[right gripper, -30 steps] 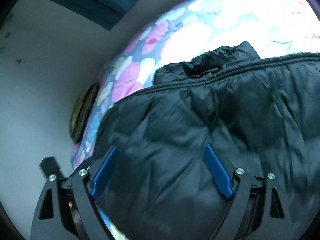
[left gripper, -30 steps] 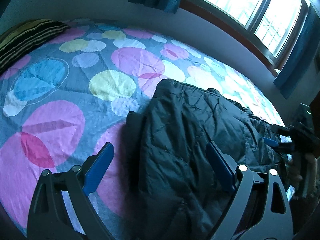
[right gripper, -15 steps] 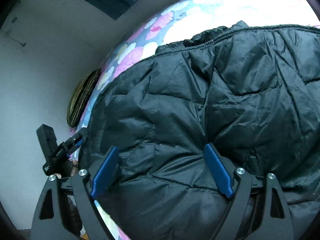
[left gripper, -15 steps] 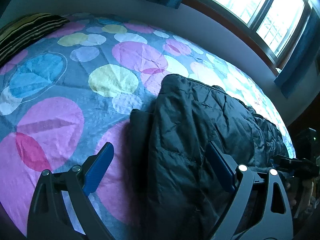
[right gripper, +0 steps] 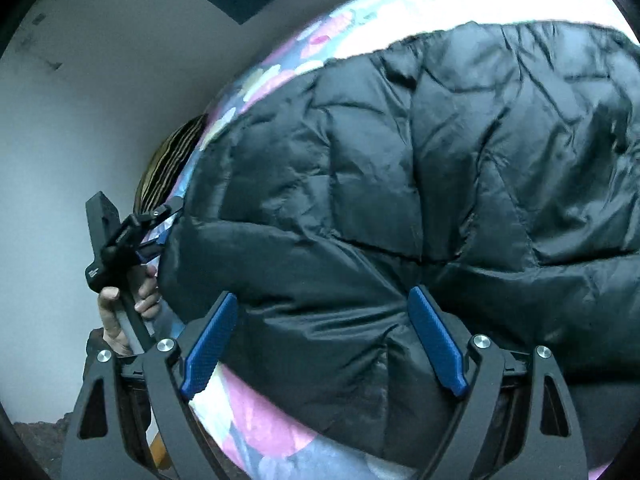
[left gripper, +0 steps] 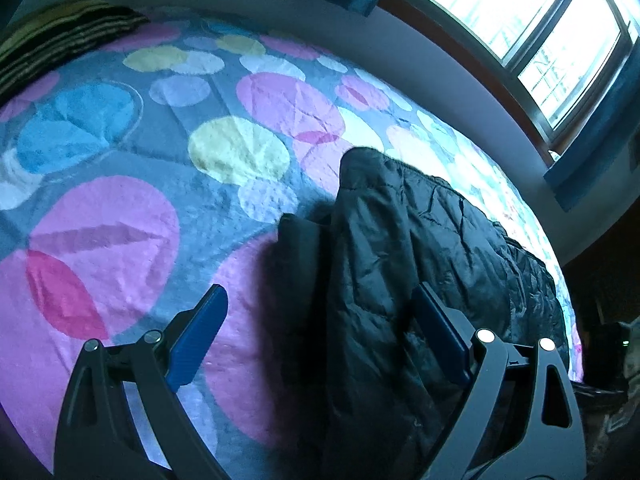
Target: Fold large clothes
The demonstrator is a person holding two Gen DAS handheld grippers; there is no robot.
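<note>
— What takes up most of the room from where you stand?

— The bed [left gripper: 120, 184], covered in a grey spread printed with big pink, blue and yellow circles. A window [left gripper: 532, 36] with blue curtains sits up at one o'clock in the left gripper's view, and a striped pillow [left gripper: 60, 36] lies at the far end, around ten o'clock.

— And the garment?

— A black quilted puffer jacket [right gripper: 420, 184] lies on the bed along its near edge. From the right gripper's camera it fills nearly everything from nine o'clock round to four. From the left one it runs from the centre out toward three o'clock, with a flat folded flap lying against its left side.

— What about the grippers?

— The right gripper [right gripper: 324, 340] has its blue fingers spread wide, poised over the jacket's lower puffed edge, with the fabric showing between them but nothing pinched. The left gripper [left gripper: 320, 336] is likewise spread apart: its left finger is over the pink circle of the spread, its right finger over the jacket, gripping nothing.

— Can you see the person?

— Only a hand [right gripper: 128, 308] at eight o'clock in the right gripper's view, wrapped round the left gripper's handle beside the jacket's end.
</note>
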